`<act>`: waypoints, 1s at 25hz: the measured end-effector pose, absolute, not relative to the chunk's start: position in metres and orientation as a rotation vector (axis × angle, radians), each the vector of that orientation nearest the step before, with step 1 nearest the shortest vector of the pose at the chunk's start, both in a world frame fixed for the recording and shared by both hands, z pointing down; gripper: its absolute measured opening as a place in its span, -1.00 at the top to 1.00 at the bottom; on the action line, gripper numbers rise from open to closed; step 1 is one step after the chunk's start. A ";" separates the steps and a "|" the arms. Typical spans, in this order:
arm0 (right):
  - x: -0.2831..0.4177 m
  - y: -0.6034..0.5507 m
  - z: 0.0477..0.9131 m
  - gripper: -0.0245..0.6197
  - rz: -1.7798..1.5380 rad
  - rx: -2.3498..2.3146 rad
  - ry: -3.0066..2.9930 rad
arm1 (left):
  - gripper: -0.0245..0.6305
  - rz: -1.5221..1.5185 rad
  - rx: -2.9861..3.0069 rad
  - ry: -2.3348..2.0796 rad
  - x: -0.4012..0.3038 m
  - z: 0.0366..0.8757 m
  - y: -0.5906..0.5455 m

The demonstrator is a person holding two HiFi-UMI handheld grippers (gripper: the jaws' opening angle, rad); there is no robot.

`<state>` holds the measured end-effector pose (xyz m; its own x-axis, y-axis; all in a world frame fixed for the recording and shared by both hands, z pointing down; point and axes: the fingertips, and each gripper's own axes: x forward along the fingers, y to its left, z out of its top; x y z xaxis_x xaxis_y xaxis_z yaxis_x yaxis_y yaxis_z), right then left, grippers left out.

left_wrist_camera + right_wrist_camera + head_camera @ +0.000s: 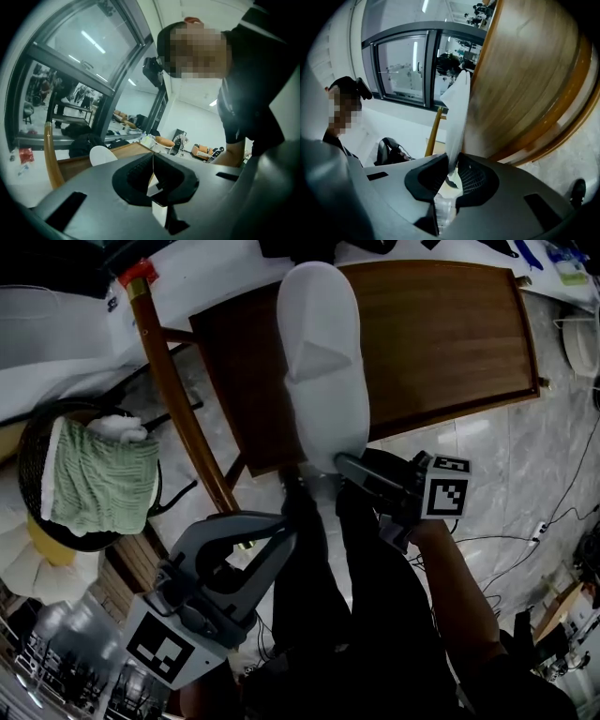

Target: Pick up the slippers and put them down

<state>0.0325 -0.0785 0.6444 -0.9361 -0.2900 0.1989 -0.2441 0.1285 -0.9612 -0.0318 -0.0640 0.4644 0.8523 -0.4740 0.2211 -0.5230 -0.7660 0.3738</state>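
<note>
Wooden table (450, 334) below, white slipper (323, 362) clamped in right tool (451, 172)

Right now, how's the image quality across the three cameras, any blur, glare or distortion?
Head view: evenly lit, sharp on the white slipper, dark at the bottom against black clothing. Left gripper view: fisheye bows the window frame; bright light streaks show in its glass. Right gripper view: the wooden table bulges into a curve; the slipper looks soft near the jaws.

Slipper (457, 117) heel hidden between the jaws
</note>
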 end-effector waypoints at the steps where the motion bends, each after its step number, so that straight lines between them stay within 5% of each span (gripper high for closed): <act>1: 0.032 -0.077 0.646 0.72 -1.985 -0.553 2.325 | 0.88 0.156 2.600 -0.735 -0.032 0.465 -0.063; 16: 0.022 -0.070 0.653 0.71 -2.094 -0.500 2.292 | 0.88 0.168 2.626 -0.701 -0.027 0.468 -0.053; 25: 0.032 -0.063 0.668 0.40 -2.141 -0.633 2.338 | 0.88 0.213 2.629 -0.691 -0.026 0.475 -0.046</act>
